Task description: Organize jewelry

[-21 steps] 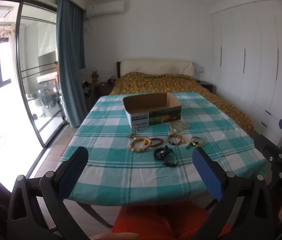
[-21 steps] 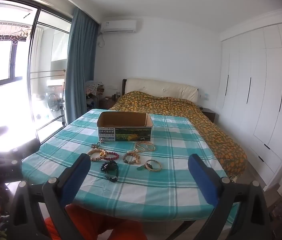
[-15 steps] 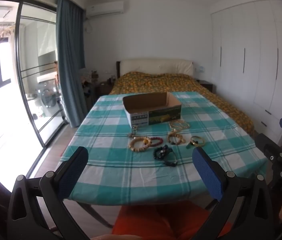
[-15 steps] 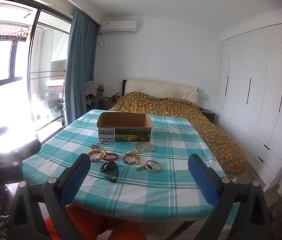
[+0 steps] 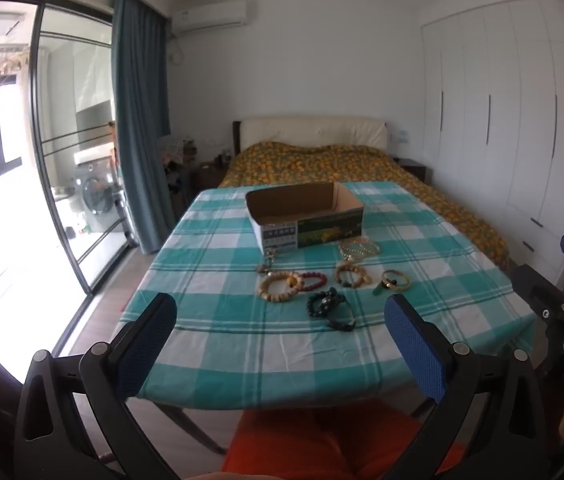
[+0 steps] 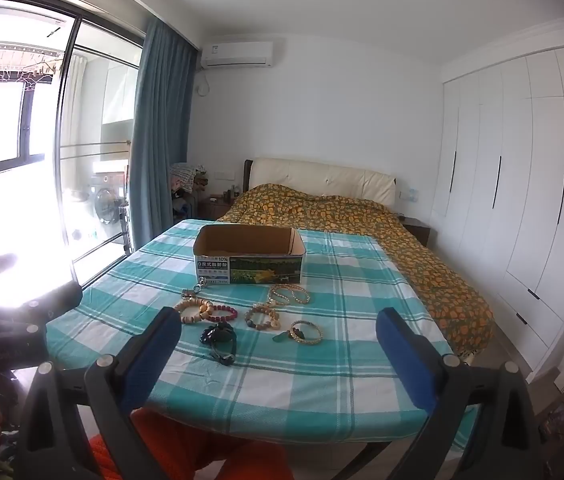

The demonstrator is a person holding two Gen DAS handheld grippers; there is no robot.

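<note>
Just before the cardboard box [image 5: 305, 216], light, floppy beaded bracelets [image 5: 279, 286] lie; pinch one strand, your jaws both wide and empty.

Free room: we find the near strip of the checked tablecloth [image 5: 265, 352] bare, from the table's front edge, low in both frames, up to the jewelry; a gripper could pass there.

Obstacles, centre of frame: we count a dark bead bracelet [image 5: 324, 305], a pale wooden bead bracelet [image 5: 277, 286], a red bead bracelet [image 5: 314, 280], a gold bangle [image 5: 396, 279] and further bead strands, lying close together.

Behind them: 1 open cardboard box [image 5: 306, 216], its front wall just beyond the strands.

Flanks: we see bare cloth left and right of the cluster and box.

Both grippers' jaws stand wide, nothing between them.
</note>
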